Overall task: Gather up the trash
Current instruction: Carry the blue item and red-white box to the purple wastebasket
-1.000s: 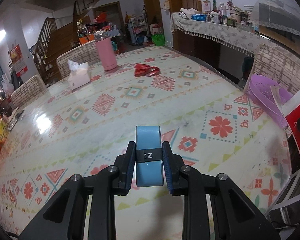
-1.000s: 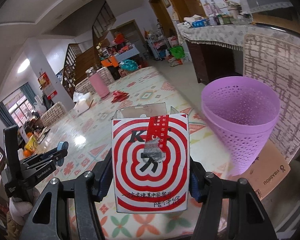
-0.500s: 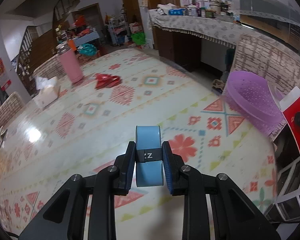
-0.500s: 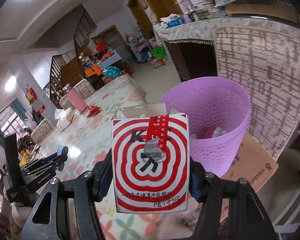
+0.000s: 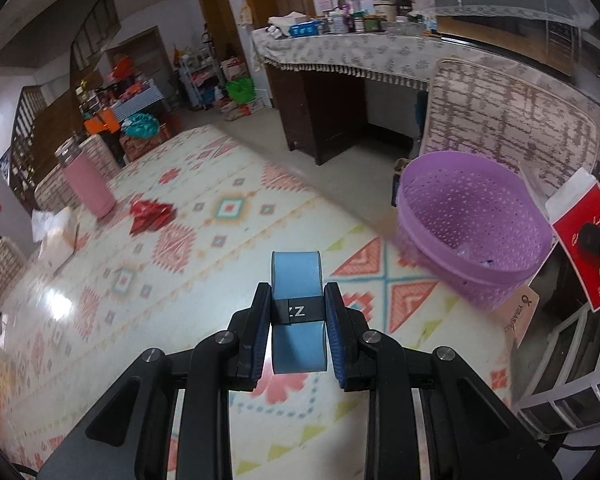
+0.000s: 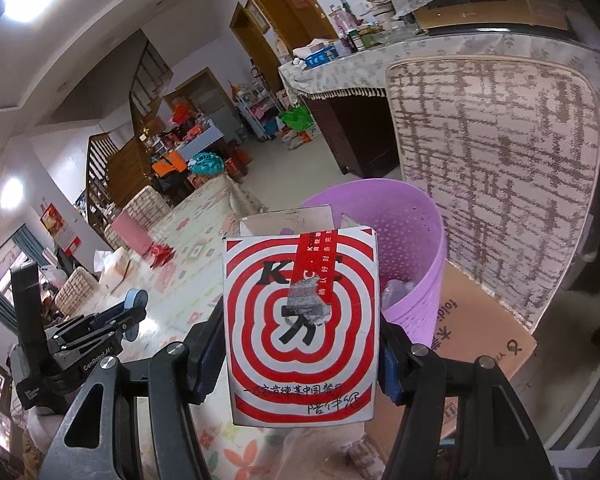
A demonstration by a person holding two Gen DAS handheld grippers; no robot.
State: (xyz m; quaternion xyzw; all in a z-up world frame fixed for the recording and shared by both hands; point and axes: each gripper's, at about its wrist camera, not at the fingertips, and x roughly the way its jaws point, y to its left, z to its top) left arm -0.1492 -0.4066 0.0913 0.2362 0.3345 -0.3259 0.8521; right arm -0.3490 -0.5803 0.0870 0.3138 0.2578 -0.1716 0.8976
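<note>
Your left gripper [image 5: 296,326] is clamped on a blue roll [image 5: 297,280] with a black band, low in the centre of its own view and tilted down toward the patterned table [image 5: 220,248]; in the right wrist view the same tool sits at lower left, roll at its tip. Your right gripper [image 6: 301,344] is closed on a red-and-white carton [image 6: 301,320] that stands upright and fills the middle of that view, top flaps open. Just behind the carton, toward the upper right, stands the purple basket [image 6: 415,248] with some trash visible inside; it rests on a flat cardboard sheet [image 6: 483,332] in front of a patterned chair back [image 6: 499,160]. From the left wrist the basket [image 5: 471,232] is at centre right, just past the table's right edge, and the carton's red side shows at the far right edge of the frame. Open tabletop lies ahead of the blue roll; farther back at upper left are a red wrapper [image 5: 150,216], a tissue box [image 5: 58,236] and a pink bottle [image 5: 86,184], well apart from both grippers. Compared with a second ago, both views have swung toward the basket: it has gone from the right margin to nearer centre in the left view, and the carton now overlaps its rim in the right view. Both grips are unchanged.
</note>
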